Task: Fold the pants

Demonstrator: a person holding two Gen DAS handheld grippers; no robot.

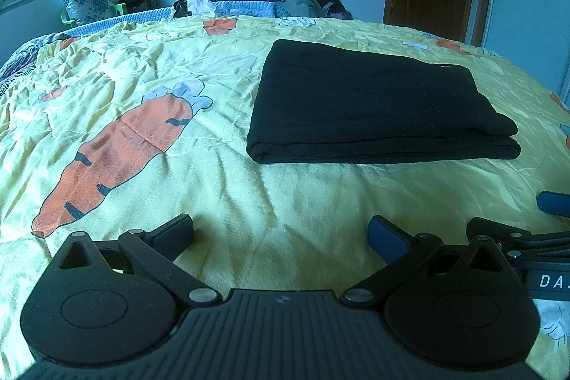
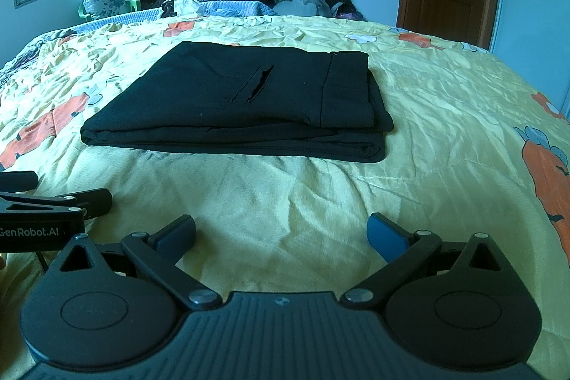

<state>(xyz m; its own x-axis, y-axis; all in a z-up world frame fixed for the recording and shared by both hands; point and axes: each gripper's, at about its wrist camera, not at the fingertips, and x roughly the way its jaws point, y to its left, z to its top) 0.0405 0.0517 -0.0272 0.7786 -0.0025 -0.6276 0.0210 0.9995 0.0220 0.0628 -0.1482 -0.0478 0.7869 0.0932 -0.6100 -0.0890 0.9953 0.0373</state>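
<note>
The black pants [image 2: 235, 105] lie folded mid-frame. Both grippers, left [image 1: 281, 235] and right [image 2: 281, 235], are spread wide, holding nothing. Just pat the edges flat.

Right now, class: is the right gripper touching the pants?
Apart. The right wrist view shows the open right gripper short of the folded pants, with bare bedspread between them.
</note>
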